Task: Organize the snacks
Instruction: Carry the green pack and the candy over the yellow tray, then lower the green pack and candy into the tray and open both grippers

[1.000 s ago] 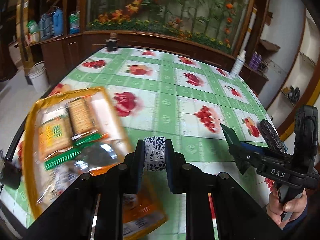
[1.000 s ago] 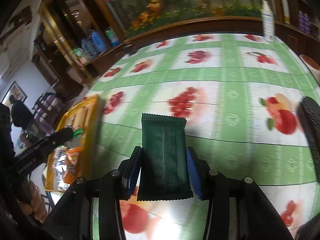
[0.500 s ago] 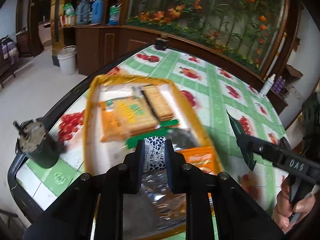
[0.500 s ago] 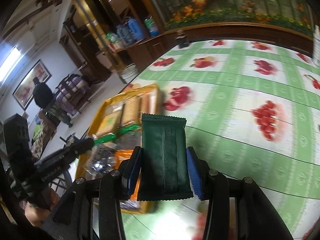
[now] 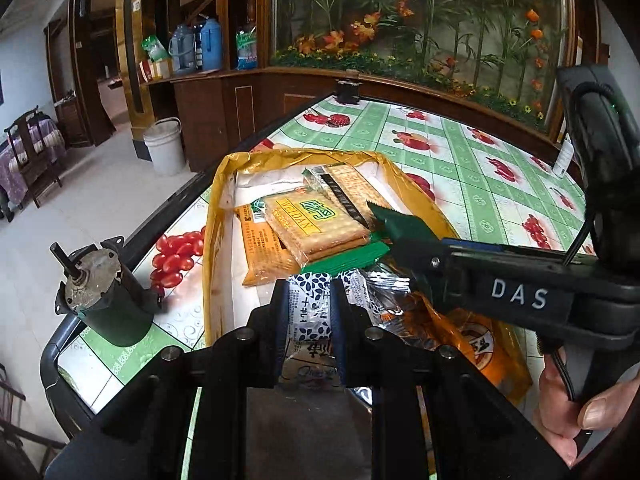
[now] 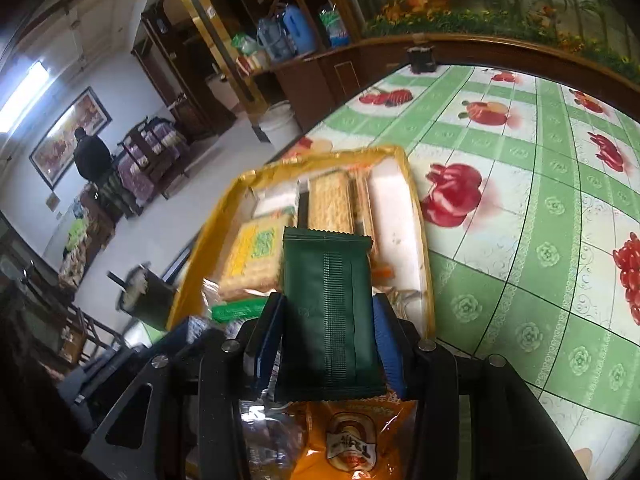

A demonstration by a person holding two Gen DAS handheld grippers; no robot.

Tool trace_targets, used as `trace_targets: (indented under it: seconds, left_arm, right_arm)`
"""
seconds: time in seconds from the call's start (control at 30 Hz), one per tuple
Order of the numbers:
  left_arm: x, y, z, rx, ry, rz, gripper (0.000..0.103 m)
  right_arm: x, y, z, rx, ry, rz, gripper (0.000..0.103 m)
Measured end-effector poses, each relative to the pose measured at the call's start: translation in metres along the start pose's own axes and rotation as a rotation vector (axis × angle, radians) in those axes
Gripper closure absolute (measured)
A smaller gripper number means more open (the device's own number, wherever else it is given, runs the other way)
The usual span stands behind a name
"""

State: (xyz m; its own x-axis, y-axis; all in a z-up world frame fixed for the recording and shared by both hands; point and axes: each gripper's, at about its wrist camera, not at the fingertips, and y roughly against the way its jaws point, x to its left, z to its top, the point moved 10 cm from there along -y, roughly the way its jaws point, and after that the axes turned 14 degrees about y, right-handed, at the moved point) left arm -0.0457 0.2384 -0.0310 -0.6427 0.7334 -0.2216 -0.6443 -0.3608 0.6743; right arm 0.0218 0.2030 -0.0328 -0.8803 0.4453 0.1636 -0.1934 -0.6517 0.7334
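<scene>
My left gripper [image 5: 309, 308] is shut on a small white snack packet with a dark blue leaf print [image 5: 310, 312] and holds it above the near end of the yellow tray [image 5: 212, 240]. My right gripper [image 6: 326, 332] is shut on a dark green snack packet [image 6: 328, 304], also above the tray [image 6: 424, 248]; it shows in the left wrist view [image 5: 404, 236] over the cracker packs. The tray holds cracker packs [image 5: 312, 220], an orange packet [image 5: 484, 344] and other snacks.
A grey-green electric motor [image 5: 100, 296] stands on the table's near left corner beside the tray. The green fruit-print tablecloth [image 6: 540, 240] stretches to the right. A white bottle [image 5: 564, 156] and a dark small object [image 5: 348, 92] sit at the far edges.
Both grippers have moved left from over the tablecloth to above the tray, each still holding its packet. The right gripper now hangs over the tray's snacks.
</scene>
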Motion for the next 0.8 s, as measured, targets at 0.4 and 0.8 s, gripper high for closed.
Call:
trace_targets:
  seconds: [0.4,0.8]
  left_arm:
    - [-0.0028,-0.0025,0.0012,-0.053,-0.042,0.045,0.086]
    - [-0.0047,-0.0021,0.0009,-0.066,-0.055,0.064,0.086]
  right_arm:
    - [0.001,-0.0022,-0.0014,-0.012,0.05,-0.047,0.058]
    - [-0.0042,-0.0079,-0.0054,-0.003,0.062,-0.076,0.058]
